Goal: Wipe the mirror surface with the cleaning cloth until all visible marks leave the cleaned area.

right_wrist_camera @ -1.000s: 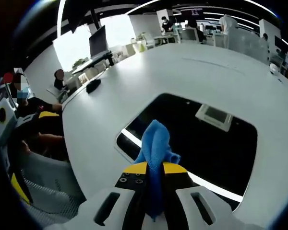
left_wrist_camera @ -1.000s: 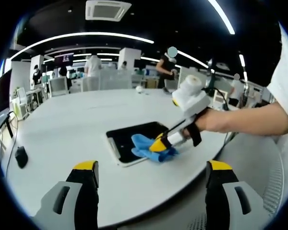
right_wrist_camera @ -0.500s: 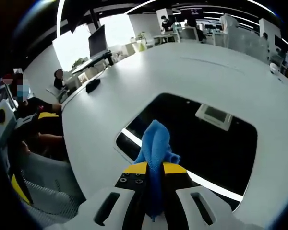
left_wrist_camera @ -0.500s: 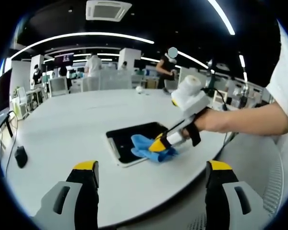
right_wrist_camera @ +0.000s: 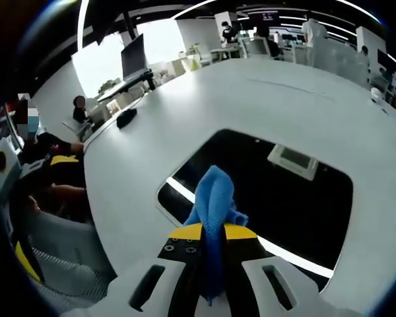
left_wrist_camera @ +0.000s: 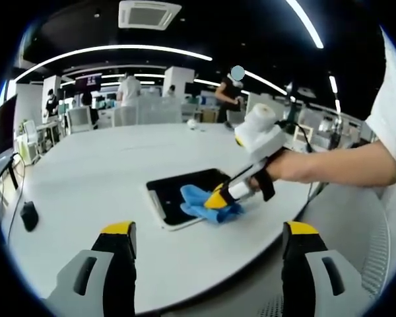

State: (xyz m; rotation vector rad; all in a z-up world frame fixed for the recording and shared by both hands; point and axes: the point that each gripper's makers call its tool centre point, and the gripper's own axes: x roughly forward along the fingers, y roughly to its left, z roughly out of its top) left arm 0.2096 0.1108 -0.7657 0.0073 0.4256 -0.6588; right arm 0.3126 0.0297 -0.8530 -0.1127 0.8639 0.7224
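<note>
Mirror [left_wrist_camera: 185,193] lies flat on the big white table [left_wrist_camera: 86,178], close to the table's near edge. It looks dark and shiny. The right gripper [right_wrist_camera: 212,232] has its jaws squeezed tight on the blue cleaning cloth [right_wrist_camera: 213,198], and the cloth sits on the mirror's near edge. The left gripper [left_wrist_camera: 208,231] hangs near the mirror, off the table's edge, with its jaws spread wide and nothing between them. A small black thing [left_wrist_camera: 29,216] sits on the table, well apart from the mirror.
</note>
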